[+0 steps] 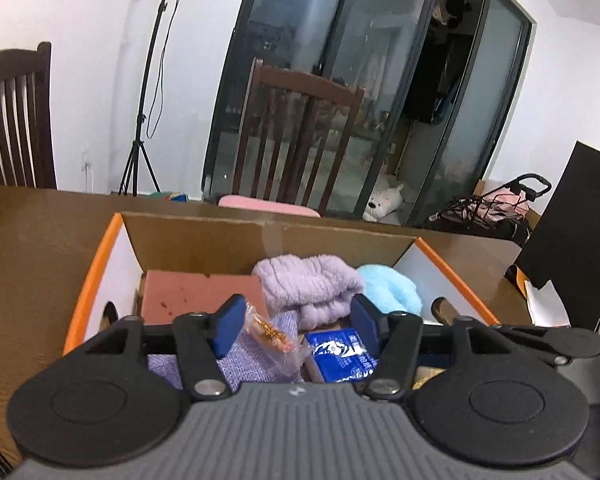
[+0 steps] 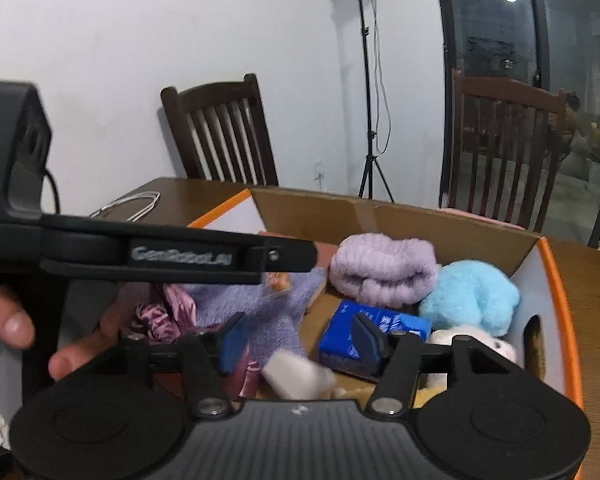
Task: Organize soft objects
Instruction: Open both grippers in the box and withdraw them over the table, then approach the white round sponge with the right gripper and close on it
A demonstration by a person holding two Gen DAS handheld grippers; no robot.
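An open cardboard box (image 1: 204, 240) (image 2: 380, 216) with orange edges holds soft things: a rolled lilac towel (image 1: 312, 284) (image 2: 380, 268), a light blue fluffy item (image 1: 392, 292) (image 2: 468, 296), a blue tissue pack (image 1: 340, 356) (image 2: 340, 332), a lilac knit cloth (image 1: 256, 364) (image 2: 276, 320) and a pink satin scrunchie (image 2: 164, 316). My left gripper (image 1: 298, 322) (image 2: 308, 256) hovers open over the box, a clear snack wrapper (image 1: 268, 334) (image 2: 278, 282) loose by its left pad. My right gripper (image 2: 300, 340) is open too; a blurred white soft block (image 2: 296, 376) lies just below it.
The box sits on a brown wooden table (image 1: 36, 248) (image 2: 592, 280). A reddish-brown slab (image 1: 196, 292) lies in the box's far left. A white plush (image 2: 496, 346) is at the box's right. Dark wooden chairs (image 1: 300, 136) (image 2: 224, 132), a light stand (image 2: 370, 120) and a white cable (image 2: 132, 204) are behind.
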